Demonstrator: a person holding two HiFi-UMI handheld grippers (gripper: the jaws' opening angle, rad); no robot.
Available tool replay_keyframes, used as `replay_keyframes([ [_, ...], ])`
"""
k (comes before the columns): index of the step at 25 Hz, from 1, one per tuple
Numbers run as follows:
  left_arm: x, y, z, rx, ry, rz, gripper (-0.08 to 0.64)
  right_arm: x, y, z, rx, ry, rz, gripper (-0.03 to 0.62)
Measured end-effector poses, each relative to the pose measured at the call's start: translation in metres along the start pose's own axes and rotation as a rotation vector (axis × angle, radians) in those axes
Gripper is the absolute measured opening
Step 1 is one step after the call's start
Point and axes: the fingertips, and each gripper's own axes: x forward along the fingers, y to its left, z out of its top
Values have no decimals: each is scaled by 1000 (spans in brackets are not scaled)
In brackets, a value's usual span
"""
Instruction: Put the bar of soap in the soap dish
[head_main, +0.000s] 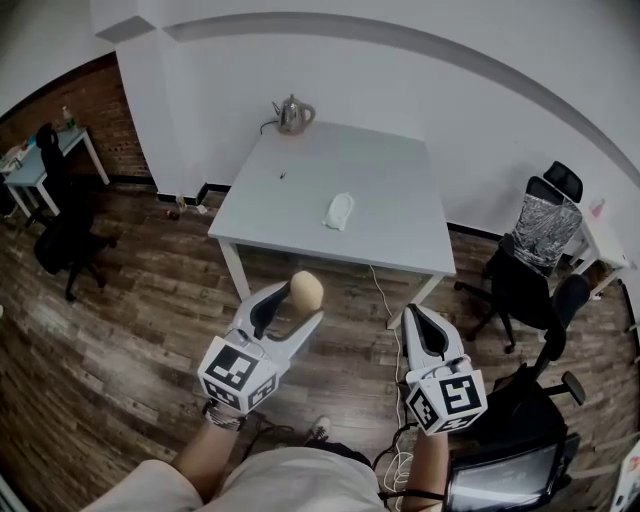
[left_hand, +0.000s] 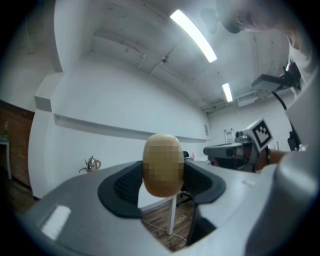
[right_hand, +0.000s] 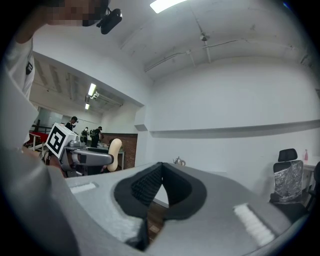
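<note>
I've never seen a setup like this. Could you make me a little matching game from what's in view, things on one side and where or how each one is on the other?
Things:
1. bar of soap
2. kettle
3. soap dish
4. right gripper

Place or state:
A. jaws together, nothing between them
B. at the far corner of the table
C. clamped in the left gripper, above the floor
D. near the middle of the tabletop, with no soap in it

Pairs: 1-C, 2-B, 3-D, 4-A
</note>
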Motion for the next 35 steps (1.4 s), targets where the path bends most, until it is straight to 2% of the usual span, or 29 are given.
replay_keyframes([
  [6, 23, 4, 0, 0, 7, 21, 272, 15, -22, -2, 6, 13, 24, 2],
  [11, 42, 4, 2, 11, 6, 35, 272, 22, -43, 4, 30, -15, 26, 2],
  [17, 62, -2, 5, 16, 6, 60, 272, 26, -62, 3, 5, 7, 58, 2],
  [35, 80, -10, 0, 10, 25, 88, 272, 37, -87, -17, 46, 47, 74, 2],
])
